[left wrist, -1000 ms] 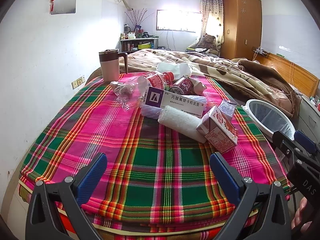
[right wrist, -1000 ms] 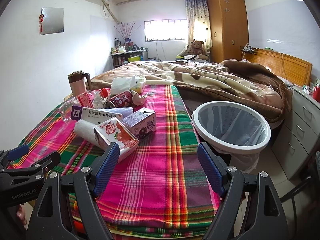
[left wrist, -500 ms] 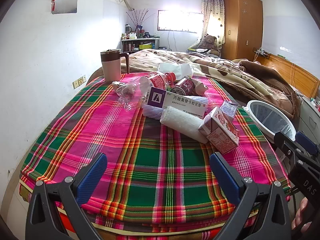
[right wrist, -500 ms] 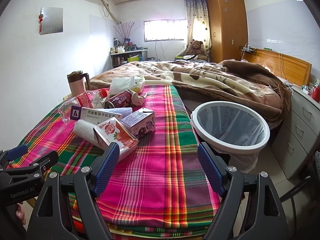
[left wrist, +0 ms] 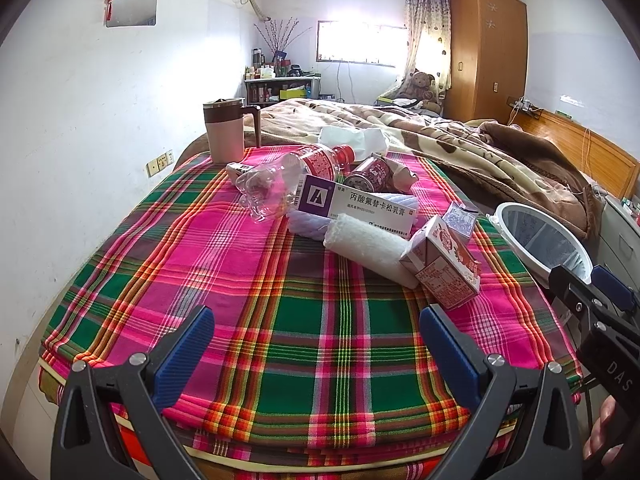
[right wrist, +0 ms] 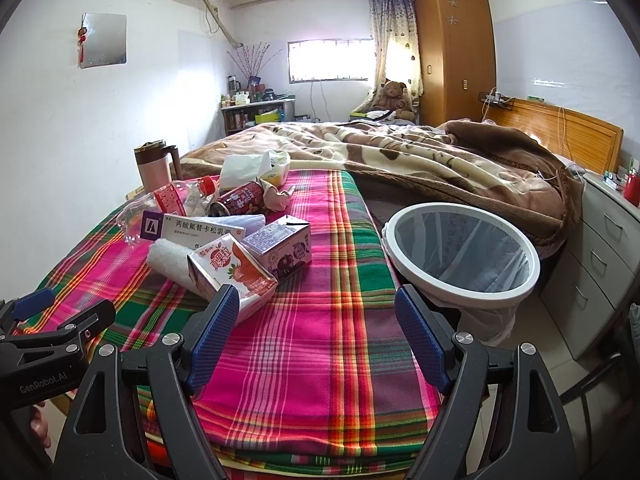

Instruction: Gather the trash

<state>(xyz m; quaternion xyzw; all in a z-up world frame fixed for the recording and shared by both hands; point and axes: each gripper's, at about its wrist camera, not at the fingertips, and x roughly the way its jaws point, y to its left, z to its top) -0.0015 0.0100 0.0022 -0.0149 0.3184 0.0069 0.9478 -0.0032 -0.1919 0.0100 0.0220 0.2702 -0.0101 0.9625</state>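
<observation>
Two grippers are hovering at the near edge of the plaid-covered counter (left wrist: 280, 320), and you are holding both spread wide with nothing between the blue pads. Compared with a second ago, your left gripper (left wrist: 316, 344) has eased slightly forward and up, so the trash pile is sitting a little lower in its view; your right gripper (right wrist: 316, 332) has barely moved. The trash is lying heaped ahead of both: a clear plastic bottle (left wrist: 280, 184), a long medicine box (left wrist: 356, 206), a dark can (left wrist: 368, 174), a white roll (left wrist: 368, 248) and two drink cartons. The strawberry carton (right wrist: 232, 268) is lying nearest, just touching your right gripper's left pad in that view. The white-rimmed bin (right wrist: 460, 256) is standing beside the counter, right of the pile.
</observation>
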